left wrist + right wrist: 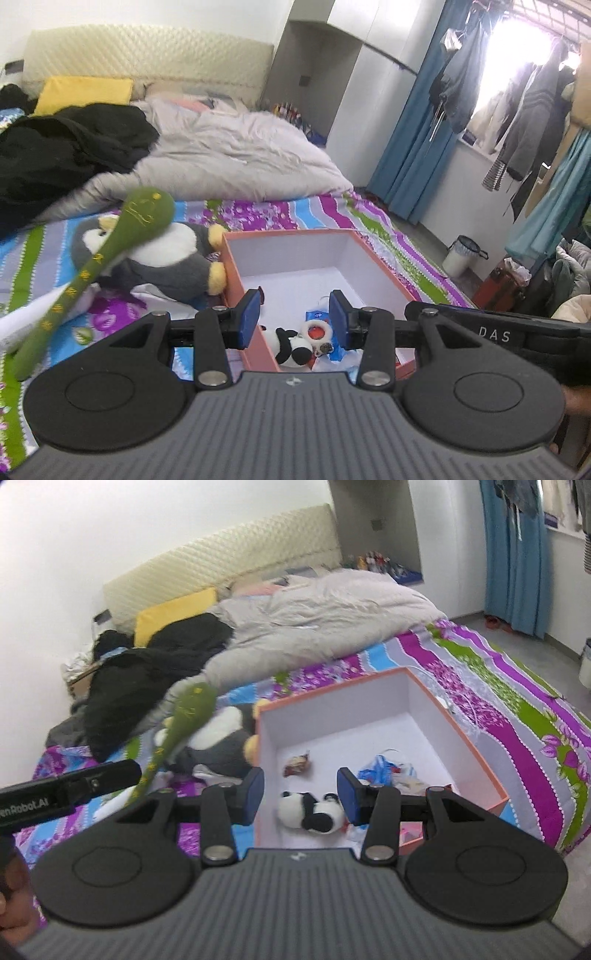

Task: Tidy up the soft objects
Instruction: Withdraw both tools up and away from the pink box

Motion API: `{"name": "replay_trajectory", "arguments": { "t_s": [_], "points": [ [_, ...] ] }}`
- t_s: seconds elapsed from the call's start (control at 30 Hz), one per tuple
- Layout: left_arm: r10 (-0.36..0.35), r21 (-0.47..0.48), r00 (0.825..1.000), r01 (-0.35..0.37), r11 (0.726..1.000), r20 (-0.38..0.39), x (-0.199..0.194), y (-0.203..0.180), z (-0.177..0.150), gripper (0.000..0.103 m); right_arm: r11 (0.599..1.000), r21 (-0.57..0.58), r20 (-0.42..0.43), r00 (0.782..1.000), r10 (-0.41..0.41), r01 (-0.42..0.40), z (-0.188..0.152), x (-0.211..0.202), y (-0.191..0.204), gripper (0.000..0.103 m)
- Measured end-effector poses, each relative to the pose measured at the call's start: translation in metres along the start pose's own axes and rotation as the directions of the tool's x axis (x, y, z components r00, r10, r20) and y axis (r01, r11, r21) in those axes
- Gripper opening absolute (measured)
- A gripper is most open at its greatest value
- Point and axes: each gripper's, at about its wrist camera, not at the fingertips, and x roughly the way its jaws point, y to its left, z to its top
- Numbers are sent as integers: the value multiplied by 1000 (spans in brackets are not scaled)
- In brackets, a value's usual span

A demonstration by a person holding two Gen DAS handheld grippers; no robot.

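An orange box [231, 258] with a white inside stands on the striped bedsheet. In it lies a small panda plush [291, 345] [312, 810], beside a blue plastic bag [384, 768] and a small wrapper [297, 762]. Left of the box lies a grey and white penguin plush [166, 258] [221, 746]. A long green plush [147, 210] [192, 709], blurred, slants across the penguin. My left gripper [293, 319] hangs open above the box's near end. My right gripper [301, 794] is open above the panda. Neither has anything between its pads.
A crumpled grey duvet [236, 158], black clothes [66, 147] and a yellow pillow [85, 94] fill the far half of the bed. Blue curtains [417, 147] and hanging clothes [524, 122] are at the right. A white bin [461, 254] stands on the floor. The other gripper's housing [495, 334] [66, 790] is close alongside.
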Motion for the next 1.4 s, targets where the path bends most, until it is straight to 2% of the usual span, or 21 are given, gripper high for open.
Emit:
{"name": "replay_trajectory", "arguments": {
  "t_s": [0.3, 0.67, 0.83, 1.0, 1.2, 1.4],
  "points": [
    [43, -32, 997, -41, 999, 66, -81, 22, -33, 47, 992, -90, 39, 995, 96, -92, -27, -39, 42, 47],
    [100, -75, 994, -96, 993, 50, -124, 47, -93, 47, 970, -149, -31, 981, 191, -194, -79, -47, 82, 47],
    [123, -95, 992, -120, 988, 32, -127, 54, -116, 47, 967, -134, -68, 976, 207, -215, -90, -39, 89, 47],
    [133, -125, 991, -131, 983, 1, -117, 71, -125, 47, 968, -125, -86, 975, 207, -216, -88, -22, 94, 47],
    [129, -147, 991, -133, 980, -38, -91, 89, -120, 47, 971, -100, -143, 968, 204, -220, -74, 9, 104, 47],
    [126, -157, 990, -133, 979, -57, -56, 108, -106, 47, 966, -132, -183, 963, 196, -222, -55, 46, 116, 47]
  ]
}}
